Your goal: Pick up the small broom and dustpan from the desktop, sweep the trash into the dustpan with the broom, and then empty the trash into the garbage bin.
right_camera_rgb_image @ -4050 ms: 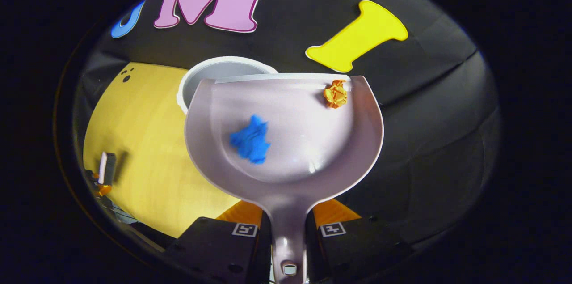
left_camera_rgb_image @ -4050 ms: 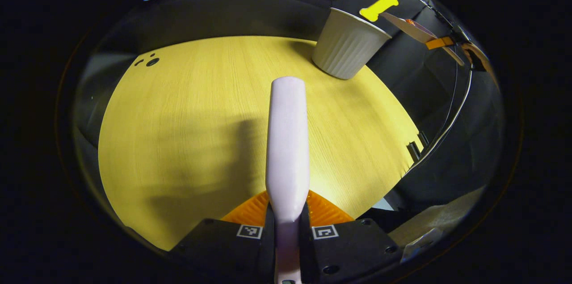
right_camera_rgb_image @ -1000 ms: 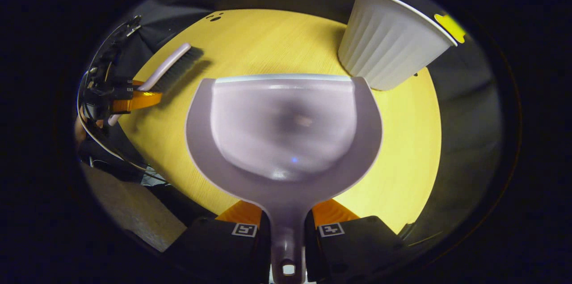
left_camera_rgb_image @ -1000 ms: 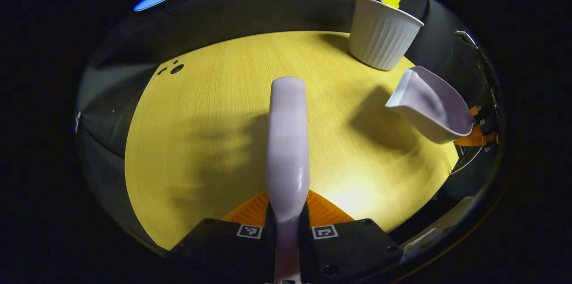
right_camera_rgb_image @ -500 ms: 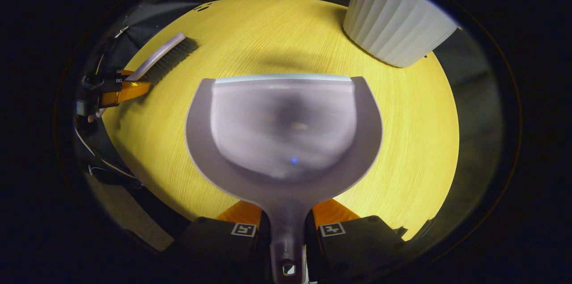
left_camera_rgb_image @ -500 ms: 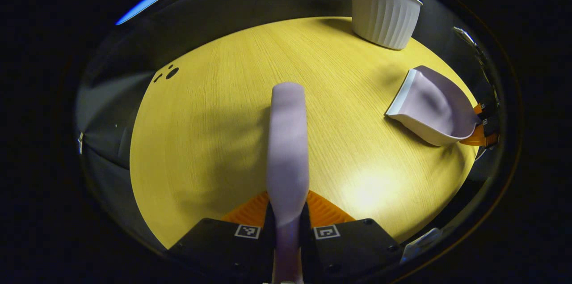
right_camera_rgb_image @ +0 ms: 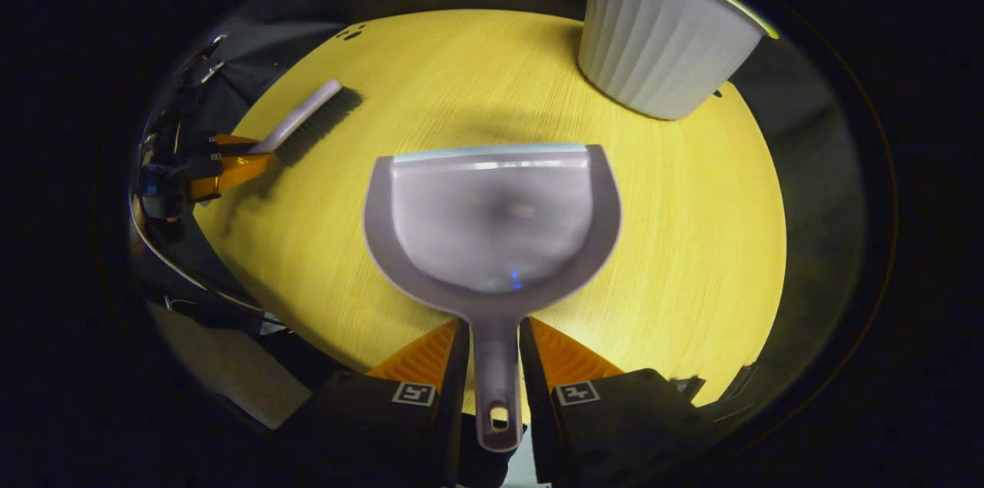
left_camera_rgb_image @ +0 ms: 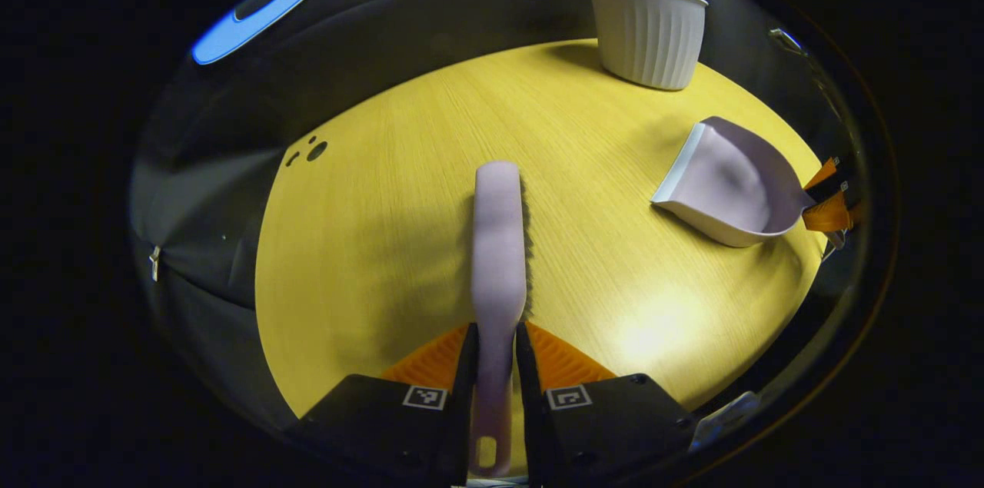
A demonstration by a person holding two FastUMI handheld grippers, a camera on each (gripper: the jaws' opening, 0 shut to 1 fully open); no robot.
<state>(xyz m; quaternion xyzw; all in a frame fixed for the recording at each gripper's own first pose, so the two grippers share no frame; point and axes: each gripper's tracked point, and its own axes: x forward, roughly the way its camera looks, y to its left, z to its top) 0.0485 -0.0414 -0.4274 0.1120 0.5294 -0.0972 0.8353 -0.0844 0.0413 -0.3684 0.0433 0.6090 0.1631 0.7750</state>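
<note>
The pale lilac broom [left_camera_rgb_image: 498, 242] lies flat on the yellow wooden table [left_camera_rgb_image: 369, 257], bristles to its right. My left gripper [left_camera_rgb_image: 496, 330] is open, its fingers standing either side of the broom's handle, whose end hole shows. The lilac dustpan [right_camera_rgb_image: 492, 219] rests on the table with nothing in it. My right gripper [right_camera_rgb_image: 494, 323] is open around the dustpan's handle with a slight gap on each side. In the left gripper view the dustpan [left_camera_rgb_image: 730, 184] sits at the right with the right gripper [left_camera_rgb_image: 826, 204] behind it. The right gripper view shows the broom [right_camera_rgb_image: 304, 115] and left gripper [right_camera_rgb_image: 231, 161] at the left.
The white ribbed garbage bin [left_camera_rgb_image: 649, 31] stands upright at the table's far right corner, also in the right gripper view [right_camera_rgb_image: 661, 42] just beyond the dustpan. Small dark holes [left_camera_rgb_image: 315, 151] mark the table's far left. Black cloth surrounds the table.
Four seconds ago the dustpan held blue and orange paper wads over the bin. Since then both tools came down onto the table, both grippers opened and drew back along the handles.
</note>
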